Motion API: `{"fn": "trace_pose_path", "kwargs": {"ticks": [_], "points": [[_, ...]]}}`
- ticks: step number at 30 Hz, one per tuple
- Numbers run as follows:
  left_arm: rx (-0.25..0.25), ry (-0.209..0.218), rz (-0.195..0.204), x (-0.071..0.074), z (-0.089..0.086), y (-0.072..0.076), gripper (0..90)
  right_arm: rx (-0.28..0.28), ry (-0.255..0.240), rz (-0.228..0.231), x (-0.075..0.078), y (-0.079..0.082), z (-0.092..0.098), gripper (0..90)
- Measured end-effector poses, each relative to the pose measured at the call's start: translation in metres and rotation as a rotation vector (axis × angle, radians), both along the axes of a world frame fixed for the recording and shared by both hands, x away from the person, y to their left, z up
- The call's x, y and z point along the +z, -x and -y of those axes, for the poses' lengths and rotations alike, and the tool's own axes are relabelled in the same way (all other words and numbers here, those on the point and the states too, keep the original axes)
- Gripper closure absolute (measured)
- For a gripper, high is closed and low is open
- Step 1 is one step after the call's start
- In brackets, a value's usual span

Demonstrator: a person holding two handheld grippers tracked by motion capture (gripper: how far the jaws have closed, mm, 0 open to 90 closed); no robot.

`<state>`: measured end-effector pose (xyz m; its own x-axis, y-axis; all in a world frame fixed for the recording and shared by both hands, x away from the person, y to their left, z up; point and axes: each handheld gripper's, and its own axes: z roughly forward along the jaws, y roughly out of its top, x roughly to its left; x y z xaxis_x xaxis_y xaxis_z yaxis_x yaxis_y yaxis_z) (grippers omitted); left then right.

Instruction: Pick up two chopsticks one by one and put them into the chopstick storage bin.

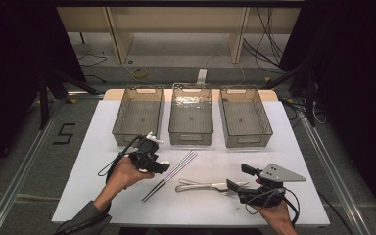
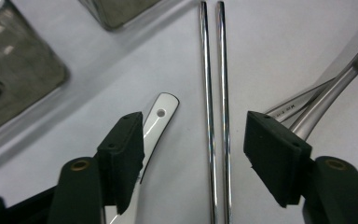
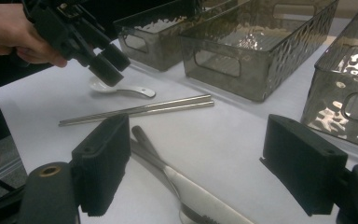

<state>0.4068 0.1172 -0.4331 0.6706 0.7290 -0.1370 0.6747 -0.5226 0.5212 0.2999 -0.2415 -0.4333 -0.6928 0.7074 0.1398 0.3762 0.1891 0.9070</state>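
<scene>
2 steel chopsticks (image 2: 216, 116) lie between the left tool's (image 2: 193, 154) parted, unclenched pads — seemingly untouched.

3 bins (image 1: 191, 117), chopsticks (image 1: 170, 175), perhaps cutlery (image 1: 200, 186)

Grey floor (image 1: 24, 147); wooden shelving (image 1: 176, 24) behind; black curtains (image 1: 352, 58)

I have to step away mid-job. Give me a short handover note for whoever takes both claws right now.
Left claw: open, straddling the chopsticks, pads not yet touching; white spoon beside its left pad.
Right claw: open, holding nothing, over the metal cutlery.
Three bins: nothing in them, at the far side of the table.
Done: nothing sorted.
Left: grip the chopsticks, then probably bin each piece.
</scene>
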Motion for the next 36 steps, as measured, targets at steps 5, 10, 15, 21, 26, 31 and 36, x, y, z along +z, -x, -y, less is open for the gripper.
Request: {"fn": "trace_pose_path", "kwargs": {"ticks": [5, 10, 15, 21, 26, 31, 36], "points": [[-0.034, -0.081, -0.066, -0.011, 0.005, -0.006, 47.3, 0.005, 0.003, -0.001, 0.0, 0.0, -0.001, 24.2], [-0.05, -0.116, -0.084, -0.017, 0.011, -0.011, 52.3, 0.009, 0.006, -0.005, -0.001, 0.0, -0.001, 24.2], [-0.063, -0.123, -0.093, -0.018, 0.018, -0.011, 55.8, 0.01, 0.003, -0.008, -0.001, 0.0, -0.001, 24.3], [-0.08, -0.14, -0.128, -0.025, 0.025, -0.014, 64.1, 0.011, 0.002, -0.015, -0.001, -0.001, 0.0, 24.4], [-0.092, -0.14, -0.145, -0.026, 0.026, -0.015, 68.4, 0.015, 0.006, -0.018, -0.001, -0.001, -0.001, 24.5], [-0.089, -0.138, -0.162, -0.028, 0.028, -0.015, 69.8, 0.02, 0.007, -0.017, -0.001, -0.001, -0.001, 24.6], [-0.089, -0.163, -0.15, -0.03, 0.03, -0.014, 72.7, 0.022, 0.001, -0.018, -0.001, -0.001, -0.001, 24.8]]}}
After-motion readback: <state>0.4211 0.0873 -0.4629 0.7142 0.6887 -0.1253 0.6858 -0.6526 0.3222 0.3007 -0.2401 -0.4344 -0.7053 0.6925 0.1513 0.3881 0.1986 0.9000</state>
